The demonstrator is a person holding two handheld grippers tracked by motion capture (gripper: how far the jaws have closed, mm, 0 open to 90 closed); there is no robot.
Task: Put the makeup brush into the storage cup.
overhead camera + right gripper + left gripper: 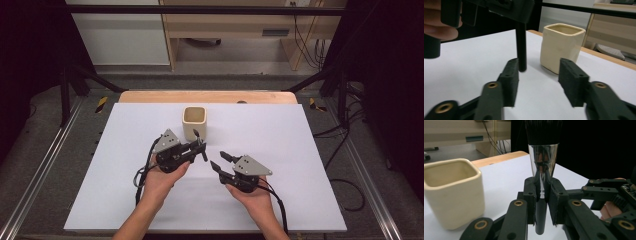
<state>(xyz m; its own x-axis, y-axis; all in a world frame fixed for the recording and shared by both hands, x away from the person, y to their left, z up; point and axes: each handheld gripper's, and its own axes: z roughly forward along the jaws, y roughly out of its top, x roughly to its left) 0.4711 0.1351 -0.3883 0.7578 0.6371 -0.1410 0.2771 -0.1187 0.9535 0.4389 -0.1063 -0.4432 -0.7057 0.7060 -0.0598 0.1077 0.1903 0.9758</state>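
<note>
- The cream cup [194, 123] is the lone standing obstacle on the white worktop [280, 130], set toward its far middle.
- The left hand-held gripper [199, 148] stands just in front of the cup, its jaws clamped on an upright brush [542, 170]; little room lies between them.
- The right hand-held gripper [220, 161], jaws apart, sits near the left one, with a narrow gap between.
- Both sides of the worktop lie bare.
- Black frame bars [200, 9] cross overhead at the far edge.

You've got a makeup brush [543, 157] with black bristles, a shiny silver ferrule and a black handle, standing upright with bristles up, its handle end just above the white desk [300, 150], near the cream square cup [194, 122] by the far edge.
</note>
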